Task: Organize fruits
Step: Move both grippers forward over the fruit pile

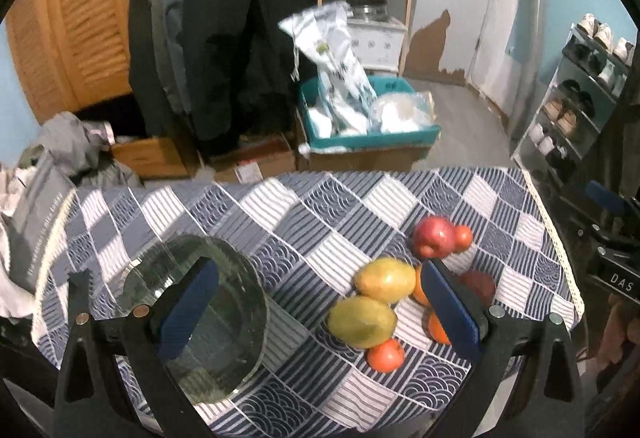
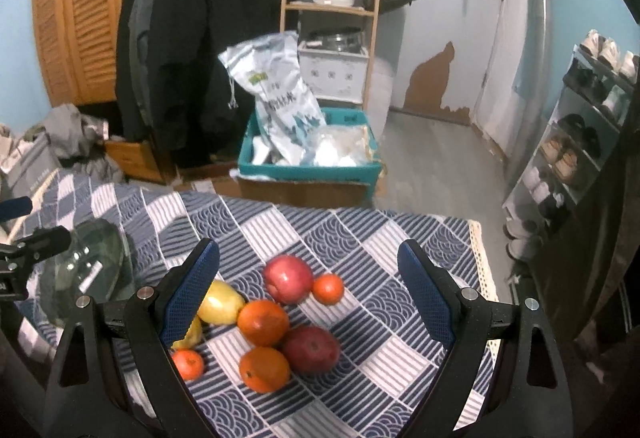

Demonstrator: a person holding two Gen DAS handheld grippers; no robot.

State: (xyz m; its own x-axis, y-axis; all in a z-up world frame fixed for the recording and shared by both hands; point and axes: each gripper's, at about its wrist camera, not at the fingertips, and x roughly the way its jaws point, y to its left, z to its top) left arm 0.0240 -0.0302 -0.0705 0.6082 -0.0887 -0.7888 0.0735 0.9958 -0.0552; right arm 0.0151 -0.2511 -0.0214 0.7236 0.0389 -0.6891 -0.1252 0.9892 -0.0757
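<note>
Picking has not begun: both grippers, left (image 1: 320, 310) and right (image 2: 308, 294), hover with jaws wide and empty; the bowl (image 1: 196, 314), probably glass, waits at nine o'clock of the fruit (image 2: 276, 322).

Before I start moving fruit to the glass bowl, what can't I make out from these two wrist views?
- Left wrist: the right finger pad covers part of two oranges and a red apple.
- Right wrist: the left finger pad hides most of the lower mango.
- Right wrist: the glass bowl is partly blocked by the left gripper.
</note>
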